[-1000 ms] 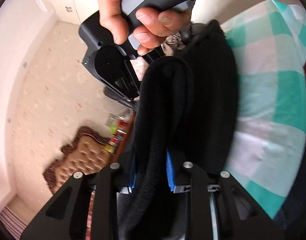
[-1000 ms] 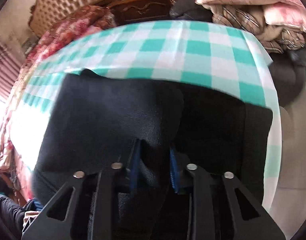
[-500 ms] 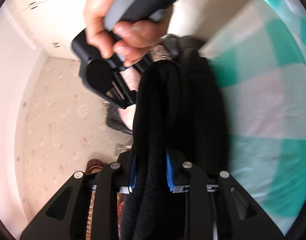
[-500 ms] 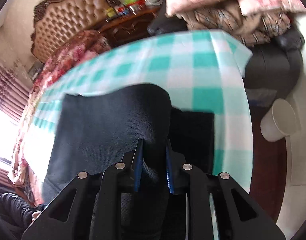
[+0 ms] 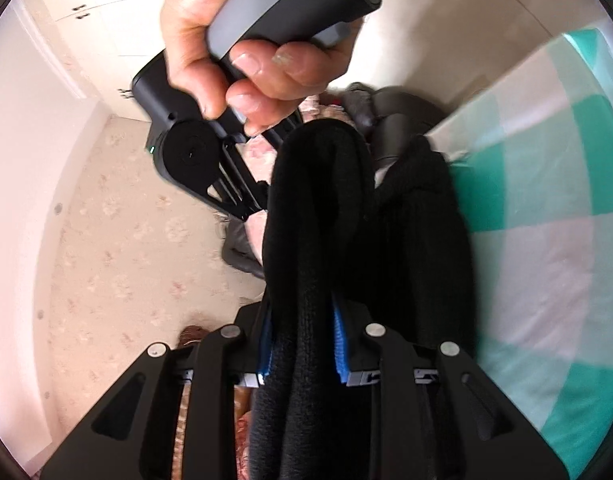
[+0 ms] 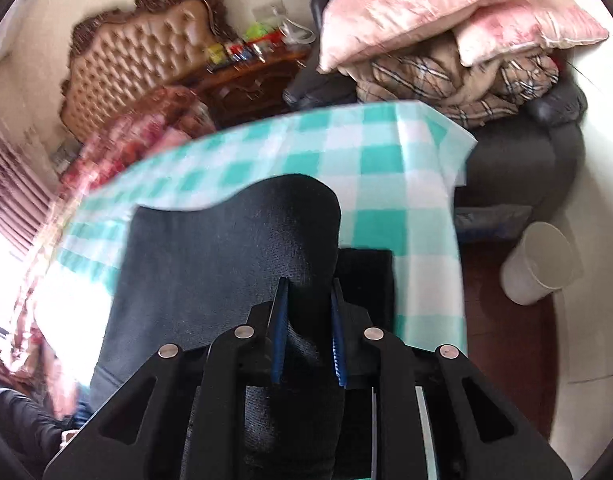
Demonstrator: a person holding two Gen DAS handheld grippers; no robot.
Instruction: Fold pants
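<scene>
The black pants [image 6: 210, 264] hang over a table covered by a green-and-white checked cloth [image 6: 386, 160]. My right gripper [image 6: 308, 320] is shut on a bunched edge of the pants and holds it raised above the cloth. My left gripper [image 5: 302, 332] is shut on another thick fold of the pants [image 5: 318, 208], lifted off the cloth [image 5: 546, 240]. In the left wrist view a hand holds the right gripper's grey handle [image 5: 290, 8] just above and ahead, close to the same fold.
A sofa piled with pink pillows [image 6: 446, 20] and plaid blankets stands beyond the table. A white bin [image 6: 542, 268] sits on the floor at right. A tufted headboard [image 6: 138, 68], a bed with a floral cover, and a wooden nightstand are at back left.
Both grippers have risen with the pants held; the table has dropped lower in the right view and more of the room shows. The left view has tilted toward the wall.
</scene>
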